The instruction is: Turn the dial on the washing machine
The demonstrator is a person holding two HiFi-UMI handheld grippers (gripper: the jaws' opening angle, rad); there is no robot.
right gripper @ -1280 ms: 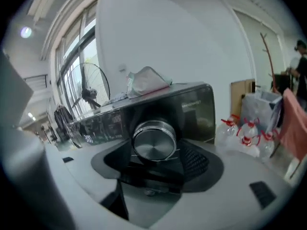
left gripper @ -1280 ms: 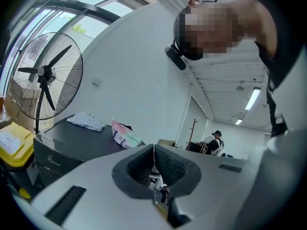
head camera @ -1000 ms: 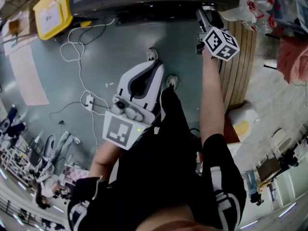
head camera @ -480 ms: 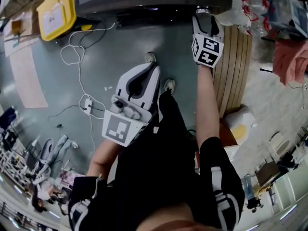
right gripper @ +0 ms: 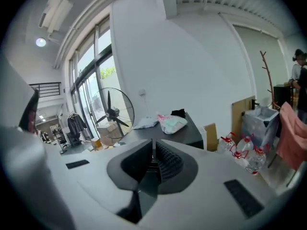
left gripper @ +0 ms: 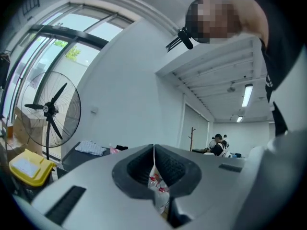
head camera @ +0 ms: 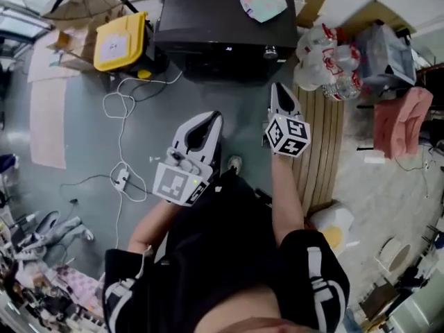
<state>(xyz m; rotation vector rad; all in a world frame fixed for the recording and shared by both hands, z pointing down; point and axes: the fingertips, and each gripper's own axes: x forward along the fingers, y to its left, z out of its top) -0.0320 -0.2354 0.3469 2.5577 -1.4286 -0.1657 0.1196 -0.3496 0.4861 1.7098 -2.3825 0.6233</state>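
At the far left a yellow bin (head camera: pixel 119 41) stands on the floor beside the washing machine (head camera: pixel 215 19), and a white cable (head camera: pixel 119 120) loops across the floor below it. Next comes our left gripper (head camera: pixel 210 118), which hangs over the floor well short of the machine's front. Its jaws are pressed together to a thin seam, with nothing caught in them. The dial (head camera: pixel 270 51), as we take the small round knob on the machine's front edge near its right-hand corner to be, is too small for us to read its setting. Just below it, apart from the machine, is our right gripper (head camera: pixel 280 92). Its jaws have just been closing and now meet with nothing between them. Beyond it to the right a cluster of water bottles (head camera: pixel 320 60) crowds the machine's corner, above a slatted wooden board (head camera: pixel 325 151) on the floor. Neither tool is on the dial, so we judge that the turning is not under way. Since the right gripper is the nearer one, we would use it. We should spread its jaws wide before going in. We should then meet the knob square from the front, so that the pads straddle its middle, and close firmly. The turn should come from rolling the wrist about the knob's own axis, not from sweeping sideways. We would keep clear of the bottles and leave the left gripper back.
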